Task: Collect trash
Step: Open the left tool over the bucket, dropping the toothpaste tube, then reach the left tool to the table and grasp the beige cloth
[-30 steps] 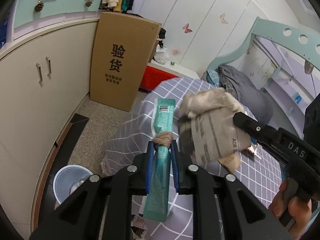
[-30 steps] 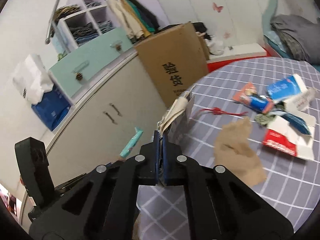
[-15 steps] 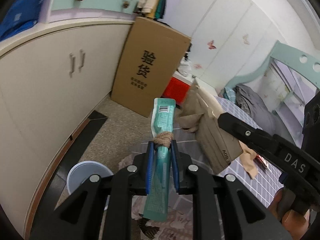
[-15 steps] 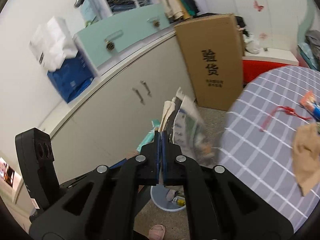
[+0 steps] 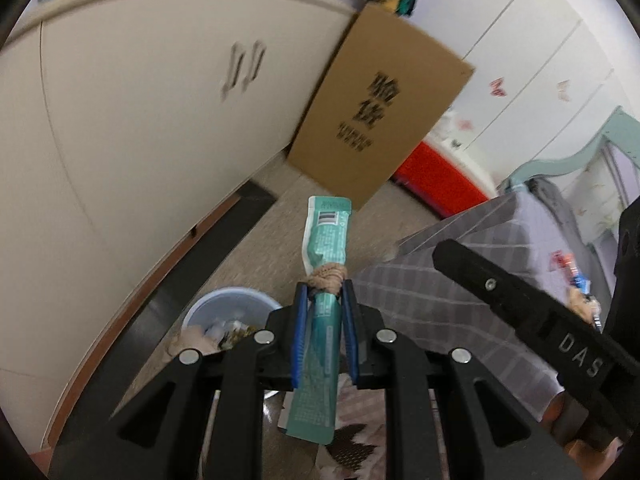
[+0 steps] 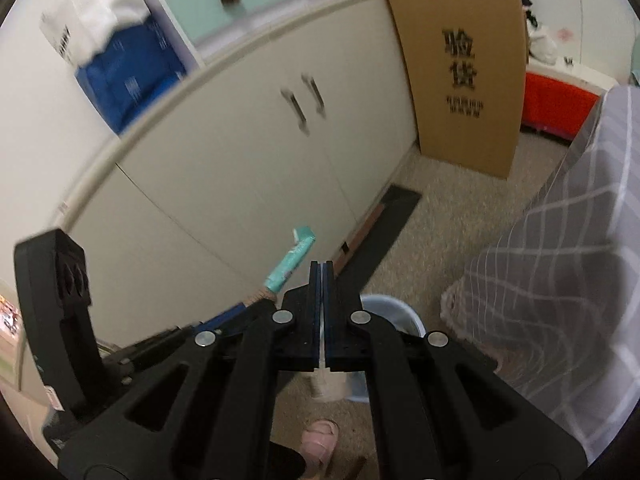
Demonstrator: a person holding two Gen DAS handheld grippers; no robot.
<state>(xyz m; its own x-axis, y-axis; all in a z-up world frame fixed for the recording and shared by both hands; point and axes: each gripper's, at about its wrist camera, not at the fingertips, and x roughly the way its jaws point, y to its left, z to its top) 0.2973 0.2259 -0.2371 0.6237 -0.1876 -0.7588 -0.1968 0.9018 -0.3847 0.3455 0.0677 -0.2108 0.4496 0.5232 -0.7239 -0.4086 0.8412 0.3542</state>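
Left tool [image 5: 324, 292] grips teal wrapper [image 5: 326, 240] — over bin [image 5: 224, 300].

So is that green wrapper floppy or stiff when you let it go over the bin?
Probably light and fairly floppy: the green wrapper looks like thin flat foil, creased where the left gripper's fingers pinch it. It stands up past them, so it has some stiffness. It may flutter rather than drop straight into the bin.
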